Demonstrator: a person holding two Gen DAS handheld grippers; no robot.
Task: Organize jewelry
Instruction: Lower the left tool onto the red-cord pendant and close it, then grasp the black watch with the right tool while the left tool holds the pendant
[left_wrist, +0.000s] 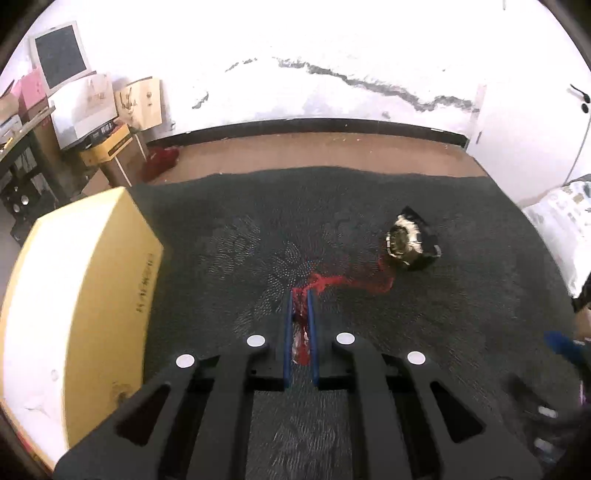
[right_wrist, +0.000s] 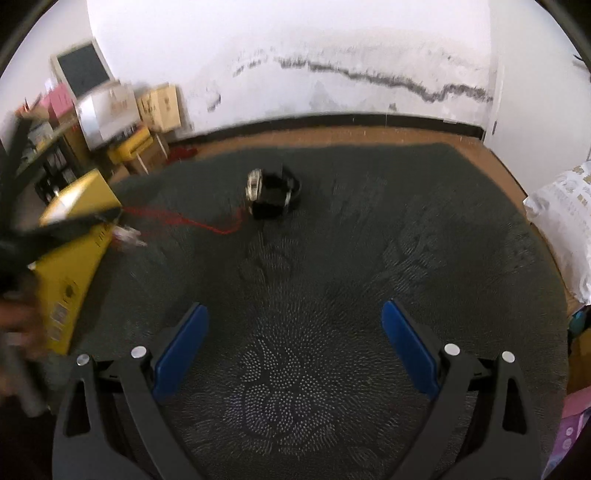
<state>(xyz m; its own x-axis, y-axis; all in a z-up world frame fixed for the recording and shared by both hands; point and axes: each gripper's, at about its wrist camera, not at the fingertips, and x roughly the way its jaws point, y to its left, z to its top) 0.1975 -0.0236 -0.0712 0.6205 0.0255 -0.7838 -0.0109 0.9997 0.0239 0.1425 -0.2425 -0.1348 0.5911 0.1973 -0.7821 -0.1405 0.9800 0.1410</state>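
Your left claw (left_wrist: 300, 295) is clamped on a red cord (left_wrist: 345, 282) with a pale, glinting piece between its blue pads (left_wrist: 313, 332). The cord's long axis runs from the claw tips rightward across the dark patterned cloth (left_wrist: 229, 236) to a black watch (left_wrist: 410, 240), which lies on its side, face turned toward the left wrist camera. A yellow box (left_wrist: 85, 295) sits to the left. Only your right wrist view shows the cord hanging from the raised left claw, blurred, and the watch (right_wrist: 271, 195) side-on. Your right claw (right_wrist: 293, 314) stands wide over the cloth with nothing between its pads.
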